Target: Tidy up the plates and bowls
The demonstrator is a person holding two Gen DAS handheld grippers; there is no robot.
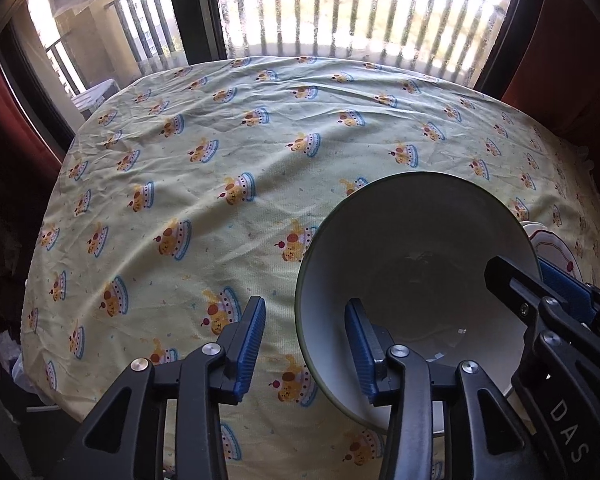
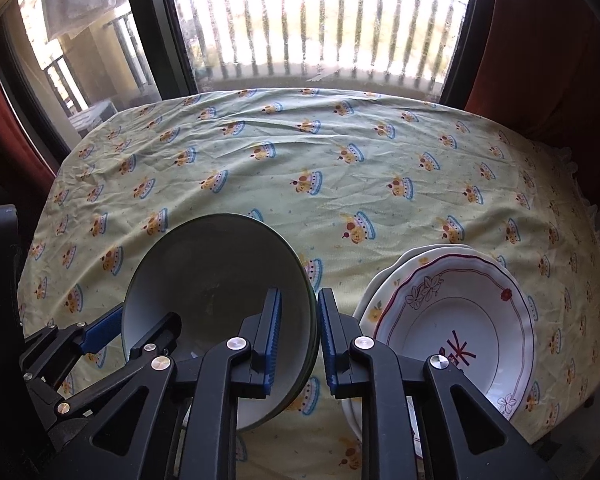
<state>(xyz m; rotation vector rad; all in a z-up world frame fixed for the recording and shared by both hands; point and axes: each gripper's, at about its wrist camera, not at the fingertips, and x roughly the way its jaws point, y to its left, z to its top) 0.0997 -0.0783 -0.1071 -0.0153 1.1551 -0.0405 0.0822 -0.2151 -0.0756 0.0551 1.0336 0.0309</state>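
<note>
Two grippers: both straddle the rim of the same stack, one on each side, so the load is shared and the stack cannot tip.
Bowls: green-rimmed bowl stack (image 2: 220,304) sits on the tablecloth (image 2: 340,184) near the front edge; at least two nested rims show on its right side.
Left gripper (image 1: 305,350): jaws part-open, one pad inside the bowl (image 1: 416,264), one outside over the cloth; clear gaps to the rim on both sides, so nothing is clamped.
Right gripper (image 2: 299,342): jaws slightly apart across the right rim, left pad inside the bowl, right pad outside; pads do not appear to press on the wall.
Judgement: bowl stack is set down and let go by both tools, which reads as a finished placement.
Plates: scalloped plate stack (image 2: 456,320) sits just beside the bowls on the right, apart from them, floral-trim plate on top.
Layout reason: like with like, bowls nested, plates piled, both groups kept close at the near edge.
Rest of table: bare cloth toward the window (image 2: 320,20).
Risk: lifting out with a pad catching the rim could drag the top bowl.
</note>
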